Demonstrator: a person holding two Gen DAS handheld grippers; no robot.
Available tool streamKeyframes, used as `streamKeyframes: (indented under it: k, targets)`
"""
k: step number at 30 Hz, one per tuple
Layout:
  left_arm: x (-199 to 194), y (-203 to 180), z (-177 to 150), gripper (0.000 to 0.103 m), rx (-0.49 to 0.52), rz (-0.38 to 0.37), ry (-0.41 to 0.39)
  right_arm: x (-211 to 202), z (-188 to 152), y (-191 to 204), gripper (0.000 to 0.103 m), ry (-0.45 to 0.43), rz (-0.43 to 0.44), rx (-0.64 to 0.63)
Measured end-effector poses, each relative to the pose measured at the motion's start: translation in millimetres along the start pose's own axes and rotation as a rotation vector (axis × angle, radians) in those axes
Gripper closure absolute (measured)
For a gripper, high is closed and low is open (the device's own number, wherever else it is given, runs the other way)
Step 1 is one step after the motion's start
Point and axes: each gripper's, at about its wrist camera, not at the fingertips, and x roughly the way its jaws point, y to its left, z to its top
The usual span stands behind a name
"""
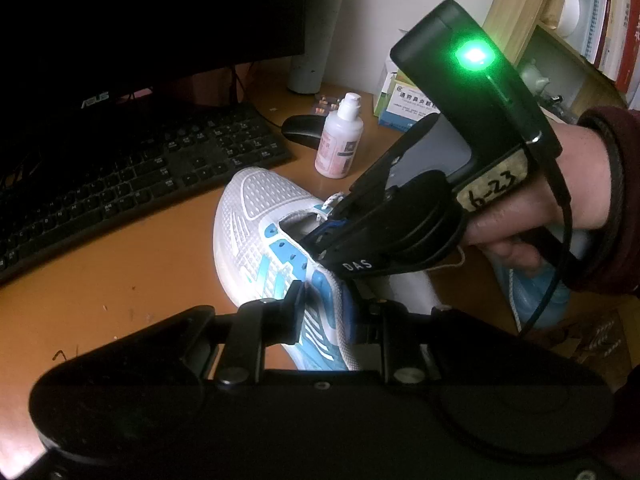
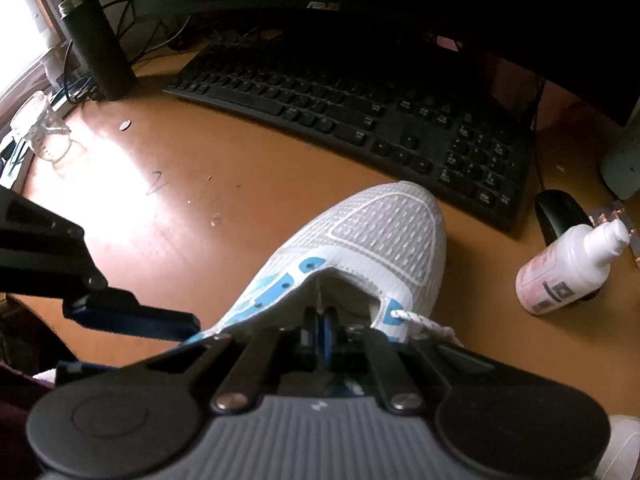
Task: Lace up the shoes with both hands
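Observation:
A white mesh shoe (image 1: 260,200) (image 2: 380,232) with blue eyelet patches lies on the orange desk, toe toward the keyboard. My right gripper (image 1: 318,240) (image 2: 324,316) is shut, with its tips inside the shoe's opening. The white flecked lace (image 1: 333,200) (image 2: 424,322) passes through the front right eyelet, and a short strand runs to those tips. My left gripper (image 1: 328,304) straddles the shoe's left side wall near the collar, one finger (image 2: 132,316) outside and one inside, closed onto it. More lace (image 1: 514,300) trails off behind the right hand.
A black keyboard (image 1: 140,168) (image 2: 360,112) and a monitor stand beyond the toe. A black mouse (image 1: 302,128) (image 2: 560,212) and a white pump bottle (image 1: 340,144) (image 2: 560,276) sit to the right. A dark flask (image 2: 98,48) and a glass jar (image 2: 40,132) are far left.

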Motion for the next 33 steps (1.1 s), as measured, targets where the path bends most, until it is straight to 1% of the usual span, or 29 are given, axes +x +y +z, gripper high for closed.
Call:
streamKeyframes:
  k: [10,15,22,26,28,33]
  targets:
    - [1,-1,1,0.084,-0.002,0.0,0.008,2,0,-1,0.1,-0.001,0.006,-0.033]
    - [1,-2,1,0.084,-0.002,0.0,0.01,0,-2,1,0.1,-0.019,0.008,-0.059]
    - [4,-2,1,0.084,-0.005,0.003,0.013,-4,-3,0,0.1,-0.079,0.036,-0.074]
    - [3,-2,1,0.084,-0.007,-0.001,0.014,-3,-1,0,0.1,-0.096,0.026,-0.077]
    - [-1,-2,3,0.084,0.0,0.001,0.014,-4,0,1,0.1,-0.121,0.023,-0.072]
    - [-5,11,13,0.084,-0.057,0.033,-0.025,-3,-1,0,0.1,-0.134,0.03,-0.067]
